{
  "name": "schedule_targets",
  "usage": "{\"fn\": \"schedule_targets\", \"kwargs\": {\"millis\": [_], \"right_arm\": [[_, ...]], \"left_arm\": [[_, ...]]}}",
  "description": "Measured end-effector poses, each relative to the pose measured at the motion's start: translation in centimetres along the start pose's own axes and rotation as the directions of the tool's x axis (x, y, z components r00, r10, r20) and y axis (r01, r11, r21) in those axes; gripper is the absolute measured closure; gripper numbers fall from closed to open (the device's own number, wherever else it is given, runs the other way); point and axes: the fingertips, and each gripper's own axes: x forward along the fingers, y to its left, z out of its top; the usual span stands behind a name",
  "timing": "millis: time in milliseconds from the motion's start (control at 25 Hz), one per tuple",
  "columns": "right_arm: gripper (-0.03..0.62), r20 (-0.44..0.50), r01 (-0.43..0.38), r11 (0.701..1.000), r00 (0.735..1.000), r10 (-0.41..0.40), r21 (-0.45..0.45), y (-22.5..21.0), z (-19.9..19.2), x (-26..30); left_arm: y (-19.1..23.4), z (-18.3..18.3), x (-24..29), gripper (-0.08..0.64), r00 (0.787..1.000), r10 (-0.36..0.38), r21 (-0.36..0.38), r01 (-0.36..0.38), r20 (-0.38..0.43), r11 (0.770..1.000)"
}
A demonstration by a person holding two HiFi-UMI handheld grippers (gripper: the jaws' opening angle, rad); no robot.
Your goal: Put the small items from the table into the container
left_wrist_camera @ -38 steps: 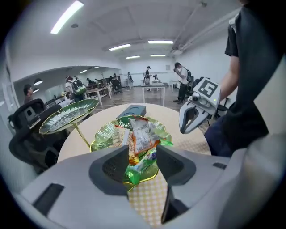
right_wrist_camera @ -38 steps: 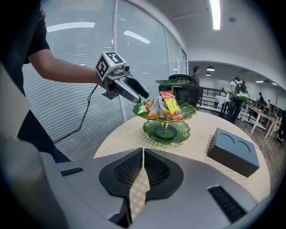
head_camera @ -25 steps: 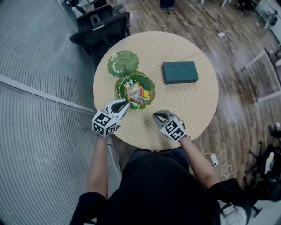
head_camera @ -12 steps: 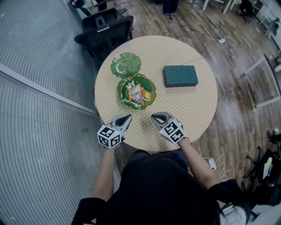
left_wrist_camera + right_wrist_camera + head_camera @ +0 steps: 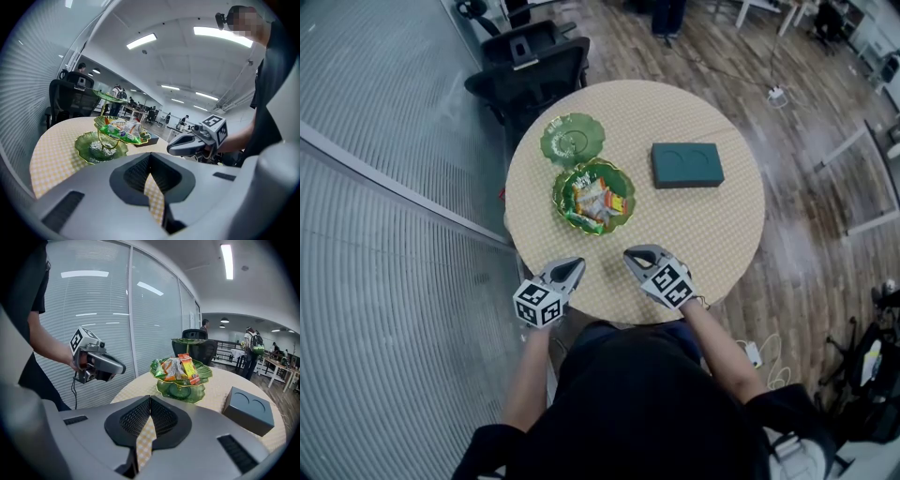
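My left gripper (image 5: 575,267) and right gripper (image 5: 635,254) are grey shells, each bearing a white cube (image 5: 536,305) with black square markers. Their pads (image 5: 133,420) are black and mesh-textured; I wear a black short-sleeved top (image 5: 656,403).

No readable text, print on snack packets (image 5: 595,200) illegible

The container (image 5: 627,187) is a green glass dish with a scalloped, gold-edged rim. It stands upright on a short foot above a matching green base, on the left half of the round desk (image 5: 694,234). The small items (image 5: 595,199) are wrapped snack packets in orange, green, yellow and silver. They lie heaped inside the dish, overlapping one another.
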Motion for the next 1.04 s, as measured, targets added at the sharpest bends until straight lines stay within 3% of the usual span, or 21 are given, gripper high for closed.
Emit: {"fn": "schedule_targets", "kwargs": {"millis": [1040], "right_arm": [[0.565, -0.026, -0.003, 1.000, 1.000, 0.004, 0.006, 0.2, -1.1, 0.0]], "left_arm": [[-0.6, -0.6, 0.3, 0.557, 0.999, -0.032, -0.001, 0.032, -0.011, 0.999]]}}
